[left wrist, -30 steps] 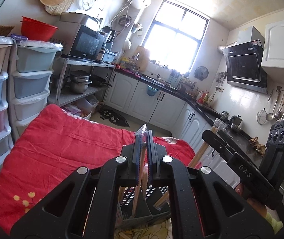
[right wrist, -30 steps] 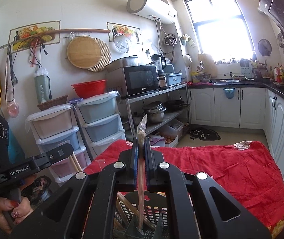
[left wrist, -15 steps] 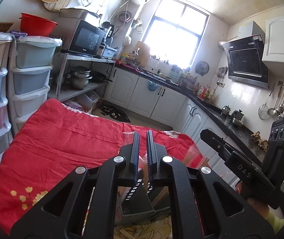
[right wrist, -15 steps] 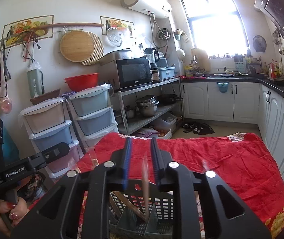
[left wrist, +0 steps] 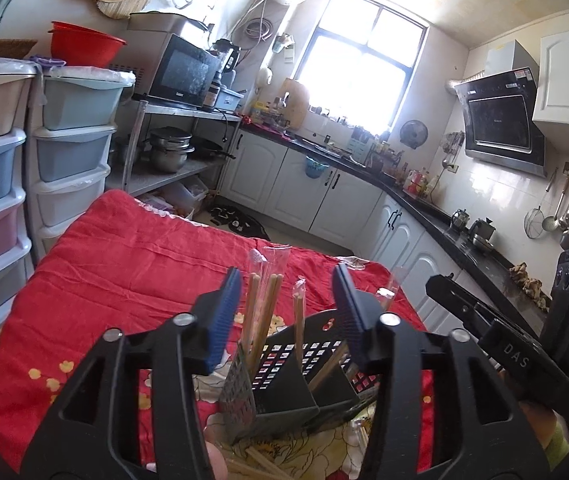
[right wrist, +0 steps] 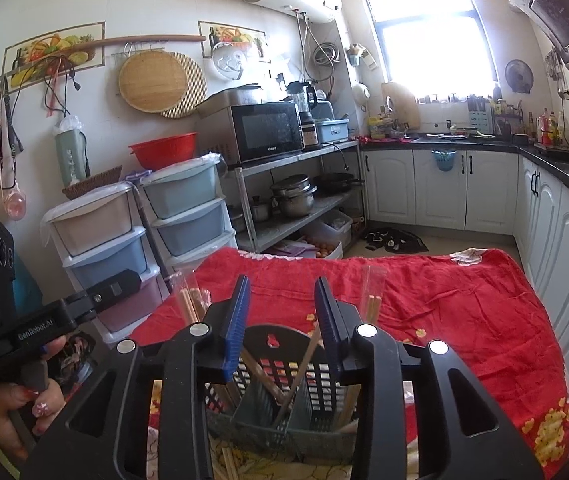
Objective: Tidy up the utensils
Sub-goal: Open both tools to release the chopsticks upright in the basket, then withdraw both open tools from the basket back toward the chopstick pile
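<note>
Beyond the black utensil basket [right wrist: 284, 396] I see open red cloth [right wrist: 444, 300] to pass over, while wrapped chopsticks [left wrist: 264, 304] rising from it block the way above, and drawer towers [right wrist: 180, 216] crowd its left.

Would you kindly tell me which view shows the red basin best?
The right wrist view: the red basin shows whole above the drawers. In the left wrist view the basin sits near the edge, more distorted.

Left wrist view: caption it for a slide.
Left gripper opening above the dark utensil basket, wrapped chopsticks standing inside, untouched by its pads.
</note>
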A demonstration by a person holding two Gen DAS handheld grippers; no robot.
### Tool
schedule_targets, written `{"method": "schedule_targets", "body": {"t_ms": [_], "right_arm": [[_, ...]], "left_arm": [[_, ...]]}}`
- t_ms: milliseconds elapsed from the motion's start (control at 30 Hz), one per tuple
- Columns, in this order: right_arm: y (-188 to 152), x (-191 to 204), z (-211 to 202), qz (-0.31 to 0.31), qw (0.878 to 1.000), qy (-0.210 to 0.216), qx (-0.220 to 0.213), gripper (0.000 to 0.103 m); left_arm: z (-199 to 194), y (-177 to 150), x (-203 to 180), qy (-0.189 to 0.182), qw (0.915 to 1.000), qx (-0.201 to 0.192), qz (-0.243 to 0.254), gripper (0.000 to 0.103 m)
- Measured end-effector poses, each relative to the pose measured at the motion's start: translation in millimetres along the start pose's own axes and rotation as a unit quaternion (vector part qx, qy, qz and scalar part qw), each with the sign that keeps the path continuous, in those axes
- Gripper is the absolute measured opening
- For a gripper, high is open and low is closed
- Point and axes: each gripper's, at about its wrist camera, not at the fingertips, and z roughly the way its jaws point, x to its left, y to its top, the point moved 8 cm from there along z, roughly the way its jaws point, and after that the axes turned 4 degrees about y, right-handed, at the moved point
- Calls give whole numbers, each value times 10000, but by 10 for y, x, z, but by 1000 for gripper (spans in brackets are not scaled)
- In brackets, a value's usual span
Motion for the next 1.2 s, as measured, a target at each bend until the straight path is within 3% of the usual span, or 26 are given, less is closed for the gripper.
{"method": "schedule_targets", "body": {"t_ms": [267,500,1200], "right_arm": [[-60,18,-144,-30,10000,13,77,37],[-94,50,-259,-66,9999,34,109,41],[-395,138,-485,-174,9992,124,340,43]], "left_arm": [[-164,10,73,23,9998,-101,-157,76],[-314,-10,107,17,9996,-177,-234,92],[-511,-378,227,131,9991,-4,-398,92]]}}
